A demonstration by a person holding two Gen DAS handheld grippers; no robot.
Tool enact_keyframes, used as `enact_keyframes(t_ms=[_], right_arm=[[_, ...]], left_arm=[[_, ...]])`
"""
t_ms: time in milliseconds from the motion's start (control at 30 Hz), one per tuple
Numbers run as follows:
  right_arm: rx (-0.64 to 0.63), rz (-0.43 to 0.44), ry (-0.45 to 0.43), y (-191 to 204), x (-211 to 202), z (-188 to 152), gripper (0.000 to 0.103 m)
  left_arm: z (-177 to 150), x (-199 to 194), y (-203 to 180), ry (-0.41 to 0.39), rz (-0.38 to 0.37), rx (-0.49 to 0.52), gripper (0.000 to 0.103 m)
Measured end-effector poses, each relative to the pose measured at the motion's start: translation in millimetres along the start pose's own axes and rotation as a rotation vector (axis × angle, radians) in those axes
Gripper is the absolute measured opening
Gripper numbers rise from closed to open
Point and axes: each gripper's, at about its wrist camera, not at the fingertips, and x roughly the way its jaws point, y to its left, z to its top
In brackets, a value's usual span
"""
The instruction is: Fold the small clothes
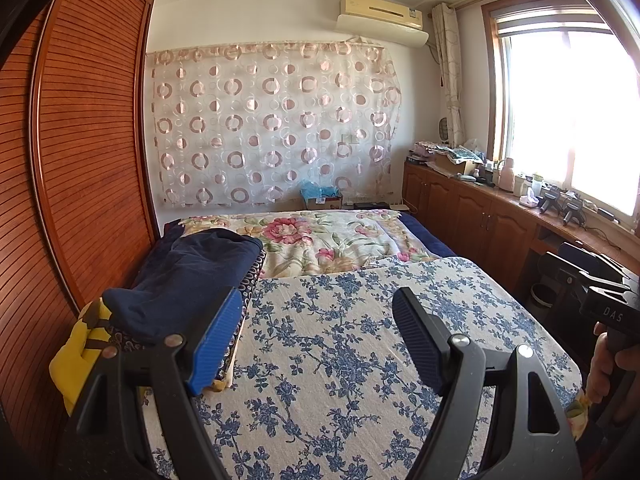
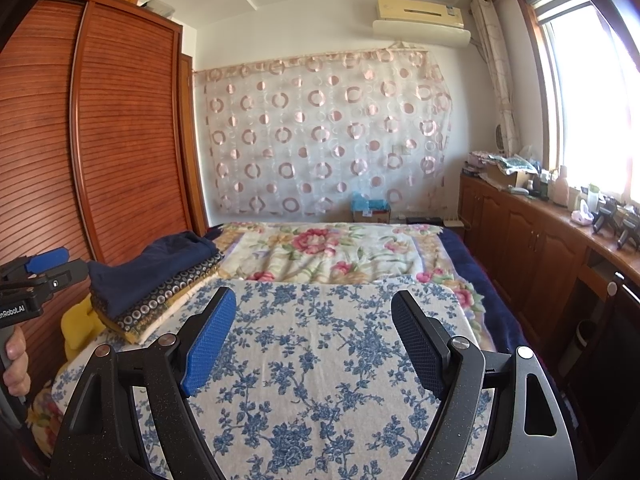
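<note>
Both tools, the left tool [image 1: 318,338] and the right tool [image 2: 314,342], hang wide open and empty over the blue-flowered sheet [image 2: 320,344]. Left of that sheet sits a stack of folded clothes [image 2: 156,280], seemingly done; no unfolded garment shows on the sheet.

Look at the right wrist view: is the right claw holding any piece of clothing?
No, the right claw stands open over the blue-flowered cloth, and the folded clothes pile lies off to its left.
</note>
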Motion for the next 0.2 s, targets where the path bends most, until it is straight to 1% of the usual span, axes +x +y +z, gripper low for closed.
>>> enact_keyframes(t_ms=[200], right_arm=[[0.000,-0.001,0.000,0.6,0.3,-0.3,0.082]], left_arm=[[-0.2,0.7,-0.4,-0.001,0.001,0.001,0.078]])
